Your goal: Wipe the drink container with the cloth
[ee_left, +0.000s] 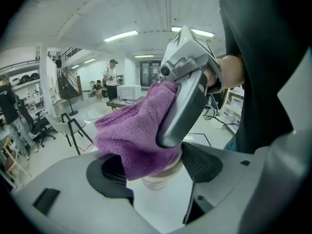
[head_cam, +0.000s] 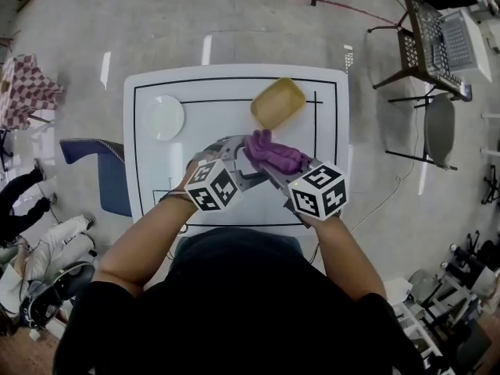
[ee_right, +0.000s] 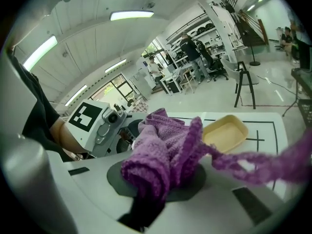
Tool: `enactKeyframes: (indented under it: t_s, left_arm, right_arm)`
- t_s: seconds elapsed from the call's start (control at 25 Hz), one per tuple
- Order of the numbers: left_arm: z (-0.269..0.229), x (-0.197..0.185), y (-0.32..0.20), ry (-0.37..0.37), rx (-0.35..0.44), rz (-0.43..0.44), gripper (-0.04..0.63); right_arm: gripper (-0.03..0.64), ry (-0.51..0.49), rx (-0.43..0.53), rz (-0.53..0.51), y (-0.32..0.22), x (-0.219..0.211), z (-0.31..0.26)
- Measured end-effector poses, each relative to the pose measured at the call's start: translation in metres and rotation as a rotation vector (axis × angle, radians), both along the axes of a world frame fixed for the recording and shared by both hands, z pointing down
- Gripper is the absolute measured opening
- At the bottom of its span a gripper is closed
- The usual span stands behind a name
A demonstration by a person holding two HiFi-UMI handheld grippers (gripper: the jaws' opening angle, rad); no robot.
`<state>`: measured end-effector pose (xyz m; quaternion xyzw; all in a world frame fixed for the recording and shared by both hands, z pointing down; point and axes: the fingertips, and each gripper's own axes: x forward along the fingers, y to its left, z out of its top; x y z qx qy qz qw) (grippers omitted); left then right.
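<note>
My right gripper (head_cam: pixel 260 156) is shut on a bunched purple cloth (head_cam: pixel 275 153), which it holds over the middle of the white table (head_cam: pixel 148 170). In the left gripper view the cloth (ee_left: pixel 131 135) drapes over the top of a clear drink container (ee_left: pixel 156 181). The container stands on the table between the jaws of my left gripper (ee_left: pixel 156 172). The jaws stand wide on either side of it, open, and the pads do not press on it. The cloth hides the container in the head view. In the right gripper view the cloth (ee_right: pixel 161 152) fills the jaws, with a loose end trailing right.
A yellow tray (head_cam: pixel 277 102) lies at the table's far side, and a white plate (head_cam: pixel 165 117) at the far left. A blue chair (head_cam: pixel 101 166) stands beside the table's left edge, with metal chairs (head_cam: pixel 426 45) at the right. People sit at the far left.
</note>
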<state>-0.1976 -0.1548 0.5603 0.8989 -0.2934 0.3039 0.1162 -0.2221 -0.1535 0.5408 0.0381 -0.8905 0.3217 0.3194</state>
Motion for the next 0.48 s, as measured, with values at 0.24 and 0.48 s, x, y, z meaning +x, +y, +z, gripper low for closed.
enactKeyframes:
  t_s: [0.24,0.48]
  left_arm:
    - [0.003,0.001,0.000,0.005,0.001,-0.012,0.353]
    - [0.003,0.009,0.002,-0.014,0.022,0.008,0.345]
  right_arm:
    - [0.083,0.079,0.088,0.036,-0.018,0.032,0.004]
    - [0.087,0.109,0.108,0.076,-0.024,0.054,0.002]
